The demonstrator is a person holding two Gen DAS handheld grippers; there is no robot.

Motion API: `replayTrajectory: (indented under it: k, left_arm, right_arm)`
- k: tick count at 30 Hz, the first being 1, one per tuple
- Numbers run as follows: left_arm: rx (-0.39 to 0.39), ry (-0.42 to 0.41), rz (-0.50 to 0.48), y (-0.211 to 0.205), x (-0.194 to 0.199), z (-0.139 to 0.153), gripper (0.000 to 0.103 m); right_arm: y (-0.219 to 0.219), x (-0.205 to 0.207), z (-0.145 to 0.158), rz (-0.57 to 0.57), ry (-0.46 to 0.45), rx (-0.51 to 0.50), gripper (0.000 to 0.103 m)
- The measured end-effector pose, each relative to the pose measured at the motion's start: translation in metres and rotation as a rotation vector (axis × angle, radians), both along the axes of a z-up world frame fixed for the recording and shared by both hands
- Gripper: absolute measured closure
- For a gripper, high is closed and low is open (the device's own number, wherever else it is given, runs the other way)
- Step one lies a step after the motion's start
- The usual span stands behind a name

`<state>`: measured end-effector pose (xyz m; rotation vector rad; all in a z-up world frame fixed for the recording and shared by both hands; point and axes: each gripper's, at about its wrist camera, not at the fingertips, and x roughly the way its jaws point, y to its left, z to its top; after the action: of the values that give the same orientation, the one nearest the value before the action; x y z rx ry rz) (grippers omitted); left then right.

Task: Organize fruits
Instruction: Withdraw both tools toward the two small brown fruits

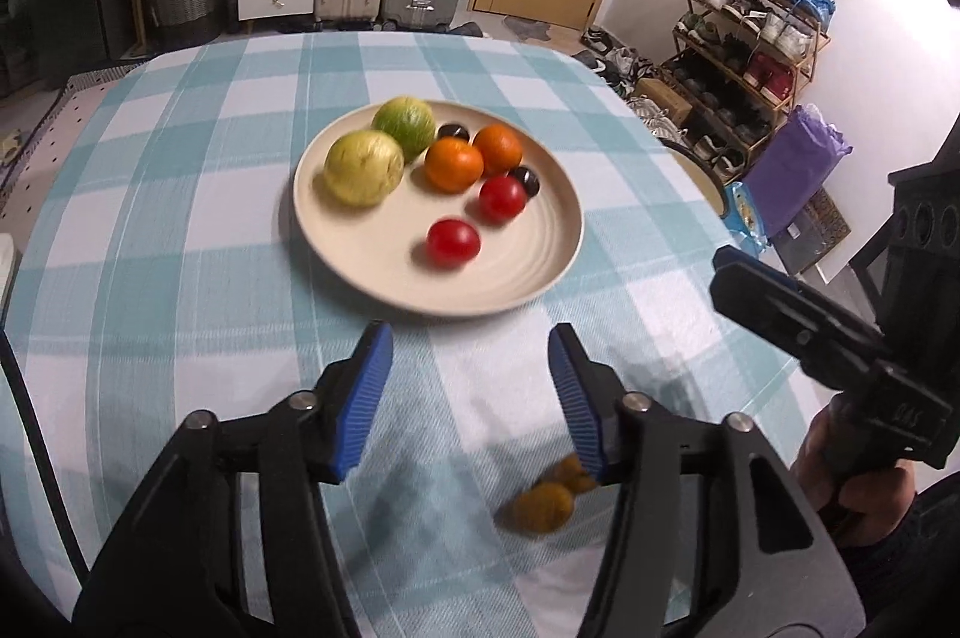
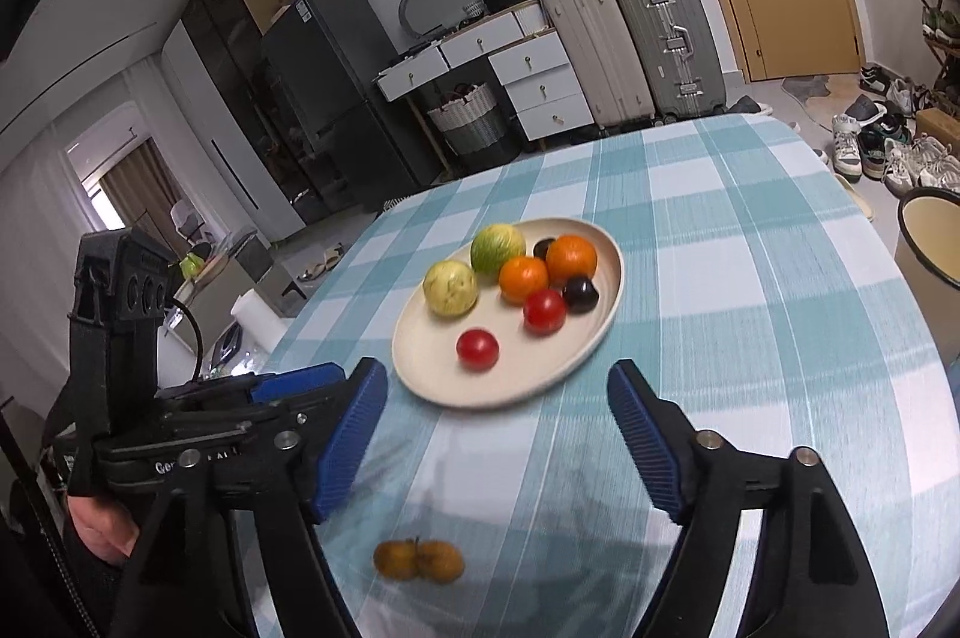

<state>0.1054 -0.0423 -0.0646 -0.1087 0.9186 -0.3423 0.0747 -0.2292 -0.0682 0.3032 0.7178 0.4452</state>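
A cream plate (image 1: 528,272) (image 2: 576,368) sits mid-table and carries two green-yellow fruits (image 1: 363,167) (image 2: 450,287), two oranges (image 1: 454,164) (image 2: 523,279), two red tomatoes (image 1: 453,242) (image 2: 477,349) and two dark plums (image 1: 525,180) (image 2: 580,293). A pair of small brown-yellow fruits (image 1: 543,506) (image 2: 419,559) lies on the cloth near the front edge, off the plate. My left gripper (image 1: 471,347) is open above the cloth just short of the plate, nothing between its jaws. My right gripper (image 2: 498,386) is open wider, also with nothing in it, hovering before the plate.
The table wears a blue-and-white checked cloth (image 1: 180,230) (image 2: 750,278). A round bin (image 2: 930,242) stands off the table's right side. Suitcases (image 2: 630,50), drawers, a shoe rack (image 1: 750,50) and a door line the room behind. A hand (image 1: 858,482) holds the right gripper's handle.
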Motion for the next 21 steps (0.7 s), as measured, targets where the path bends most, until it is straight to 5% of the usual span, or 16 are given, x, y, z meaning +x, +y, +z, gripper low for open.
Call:
replayTrajectory:
  k: [21]
  left_arm:
    - [0.077, 0.026, 0.067, 0.013, -0.046, -0.039, 0.009]
  right_arm:
    - [0.021, -0.052, -0.027, 0.040, 0.013, -0.075, 0.009]
